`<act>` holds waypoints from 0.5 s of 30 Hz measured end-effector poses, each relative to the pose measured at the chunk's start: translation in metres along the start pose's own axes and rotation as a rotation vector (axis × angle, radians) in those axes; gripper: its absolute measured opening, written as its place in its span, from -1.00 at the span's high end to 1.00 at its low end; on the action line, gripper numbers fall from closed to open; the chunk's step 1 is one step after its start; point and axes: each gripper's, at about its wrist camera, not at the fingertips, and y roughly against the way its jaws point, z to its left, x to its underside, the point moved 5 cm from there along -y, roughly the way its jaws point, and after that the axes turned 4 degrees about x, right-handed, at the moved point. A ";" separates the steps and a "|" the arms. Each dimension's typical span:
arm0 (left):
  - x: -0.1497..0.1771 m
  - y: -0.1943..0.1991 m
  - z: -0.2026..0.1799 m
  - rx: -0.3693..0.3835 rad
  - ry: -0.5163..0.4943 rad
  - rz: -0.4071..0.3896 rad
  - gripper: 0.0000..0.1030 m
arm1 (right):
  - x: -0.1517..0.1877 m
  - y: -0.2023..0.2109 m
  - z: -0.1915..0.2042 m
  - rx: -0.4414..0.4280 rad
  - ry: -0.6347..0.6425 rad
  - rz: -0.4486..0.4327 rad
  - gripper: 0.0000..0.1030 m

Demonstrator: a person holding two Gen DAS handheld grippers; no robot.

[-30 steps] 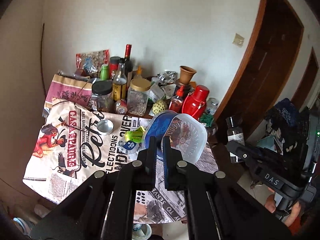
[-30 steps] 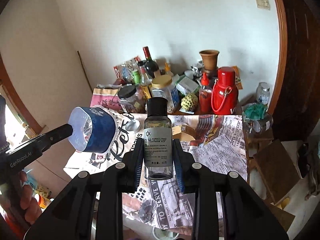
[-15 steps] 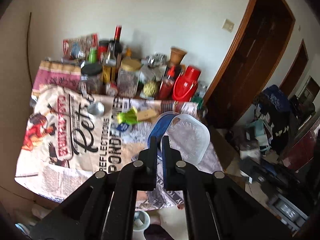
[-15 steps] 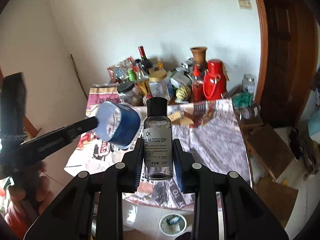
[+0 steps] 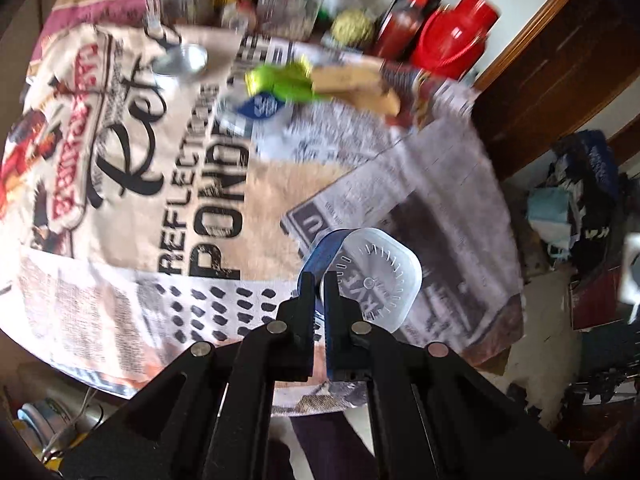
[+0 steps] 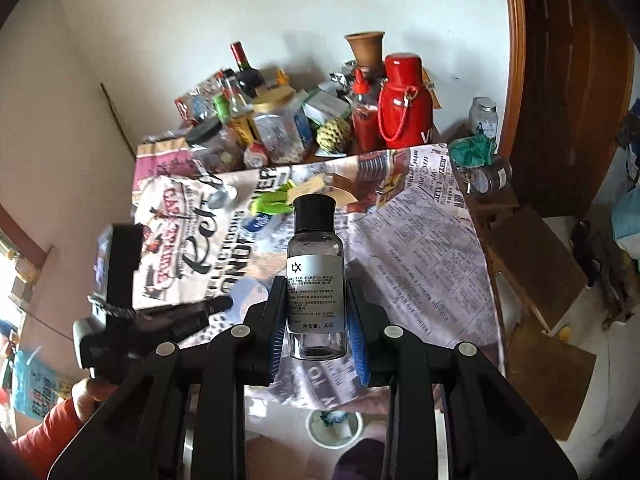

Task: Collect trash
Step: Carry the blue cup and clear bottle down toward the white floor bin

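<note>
left claw (image 5: 316, 280) pinched on blue-and-clear tub (image 5: 368, 280) | right claw (image 6: 316, 304) clamped on small bottle (image 6: 316, 276) | both over tabletop (image 6: 420, 240) | left: green wrapper (image 5: 280, 82), no bin seen

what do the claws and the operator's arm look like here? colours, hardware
Both claws, left and right, are matte black angular linkages with silver round pivot pins. The right fingers carry ribbed blue pads. The operator's hand is bare, with an orange-red sleeve behind it. No cables show.
</note>
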 end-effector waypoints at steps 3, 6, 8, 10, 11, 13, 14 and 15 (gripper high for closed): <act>0.001 -0.014 0.002 0.004 0.035 0.043 0.94 | -0.009 -0.016 -0.011 -0.006 0.011 0.032 0.50; 0.001 -0.017 0.002 0.014 0.046 0.063 0.40 | -0.016 -0.027 -0.018 -0.015 0.026 0.055 0.50; 0.000 -0.016 0.001 0.017 0.040 0.070 -0.03 | -0.019 -0.032 -0.021 -0.023 0.030 0.067 0.50; -0.001 -0.011 -0.006 0.032 0.002 0.066 -0.26 | -0.023 -0.038 -0.025 -0.031 0.030 0.080 0.50; -0.001 -0.011 -0.010 0.042 -0.024 0.069 -0.32 | -0.024 -0.040 -0.027 -0.036 0.029 0.089 0.50; -0.001 -0.014 -0.019 0.039 -0.080 0.079 -0.35 | -0.027 -0.044 -0.032 -0.037 0.023 0.098 0.50; 0.000 -0.018 -0.025 0.032 -0.115 0.090 -0.35 | -0.028 -0.046 -0.035 -0.037 0.020 0.103 0.50; -0.001 -0.021 -0.029 0.026 -0.138 0.099 -0.35 | -0.029 -0.048 -0.037 -0.037 0.017 0.109 0.50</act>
